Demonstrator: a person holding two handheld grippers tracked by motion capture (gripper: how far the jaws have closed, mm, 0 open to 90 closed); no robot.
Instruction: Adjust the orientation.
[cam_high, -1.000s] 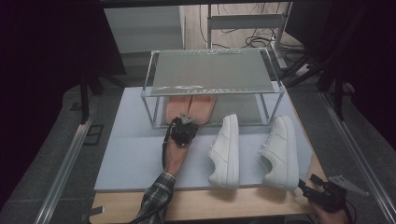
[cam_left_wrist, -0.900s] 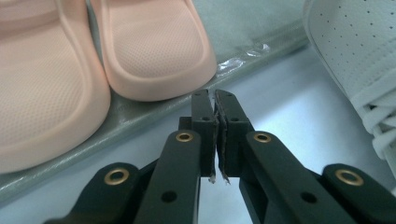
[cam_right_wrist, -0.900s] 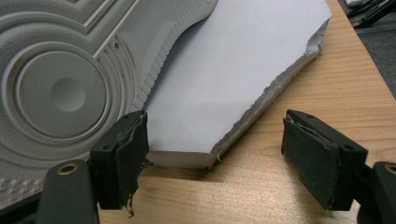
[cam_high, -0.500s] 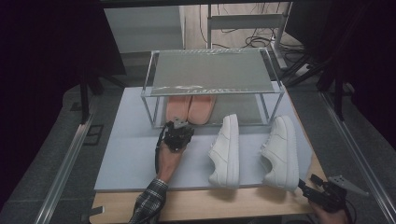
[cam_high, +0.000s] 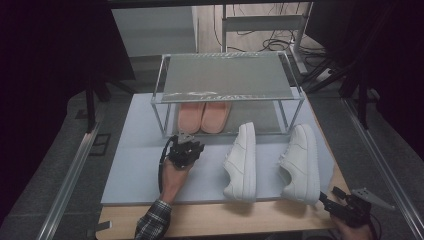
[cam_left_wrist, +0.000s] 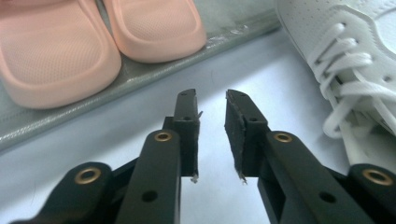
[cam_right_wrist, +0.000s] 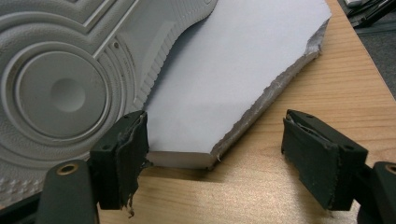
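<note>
A pair of pink slippers (cam_high: 204, 116) sits side by side on the lower shelf of a glass rack (cam_high: 227, 95), toes outward. Just in front, the left gripper (cam_high: 186, 150) hovers over the pale blue mat (cam_high: 135, 170); its jaws have just been opening, now parted by a narrow gap with nothing between them. At the table's (cam_high: 250, 220) near corner the right gripper (cam_high: 332, 200) waits, jaws wide and empty, beside the heel of a tipped white sneaker (cam_high: 300, 162), likely next for shelving; the slippers' heels are hidden by the upper shelf.
</note>
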